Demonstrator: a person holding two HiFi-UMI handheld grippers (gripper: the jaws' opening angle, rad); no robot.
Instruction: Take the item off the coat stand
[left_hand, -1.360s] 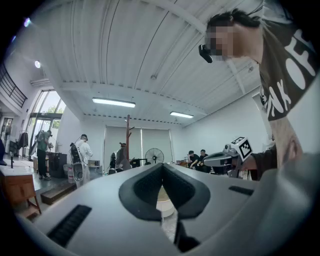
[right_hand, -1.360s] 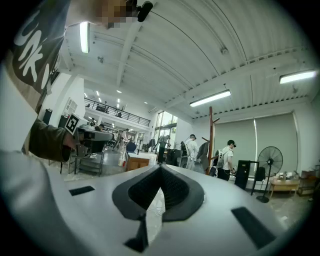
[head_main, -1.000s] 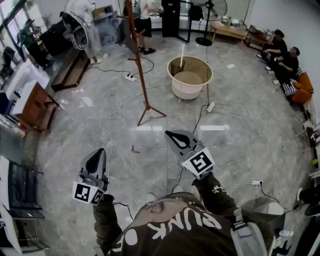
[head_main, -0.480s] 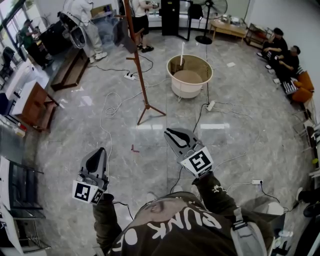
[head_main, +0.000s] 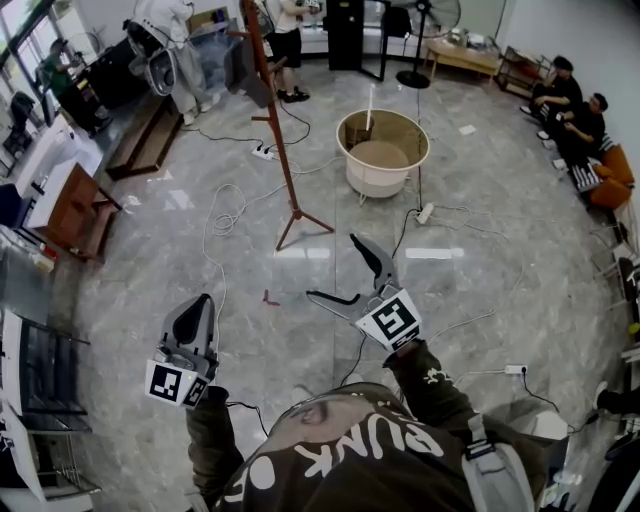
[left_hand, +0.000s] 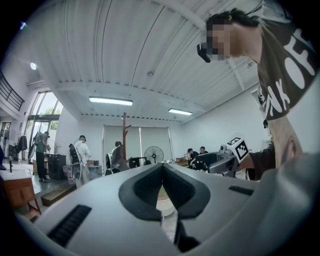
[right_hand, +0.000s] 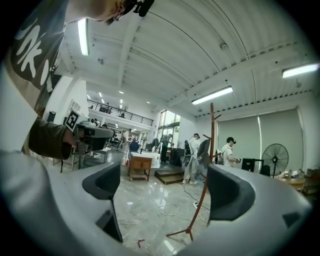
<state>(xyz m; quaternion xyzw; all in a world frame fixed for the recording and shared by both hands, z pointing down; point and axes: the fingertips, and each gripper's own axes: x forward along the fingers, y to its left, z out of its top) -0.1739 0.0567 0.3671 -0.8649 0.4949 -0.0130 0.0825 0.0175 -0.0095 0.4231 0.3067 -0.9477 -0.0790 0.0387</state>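
Head view first: right gripper (head_main: 331, 266) low of centre over bare floor, jaws pressed together a second ago, now swinging wide apart, nothing between them. Beside it, left gripper (head_main: 196, 304), in the same place as before, jaws together and empty. One coat stand (head_main: 281, 150) further up the floor on spread feet, well apart from both grippers. One dark grey item (head_main: 251, 80) hanging from its upper pegs, not yet touched. Likely meaning of the change: right claw being readied for the grab, with the whole approach to the stand left to do. Also counted: one round tub (head_main: 385, 180) right of the stand, one pedestal fan (head_main: 430, 15) at the far wall, and one wooden desk (head_main: 75, 205) on the left. Two seated people (head_main: 557, 90) on the right, three standing people (head_main: 168, 45) at the far end and left, several loose cables (head_main: 215, 215) across the floor. Left gripper view next: two dark pads (left_hand: 140, 187) closed tip to tip, no gap, nothing pinched. Stand small and distant above them; right gripper off to the right with its marker cube. Right gripper view last: two pads far apart and opening, only floor and the foot of the stand in the gap. Grey item up on the stand beside a standing person, far off. Judged from this: task barely begun, item in its place on the stand.
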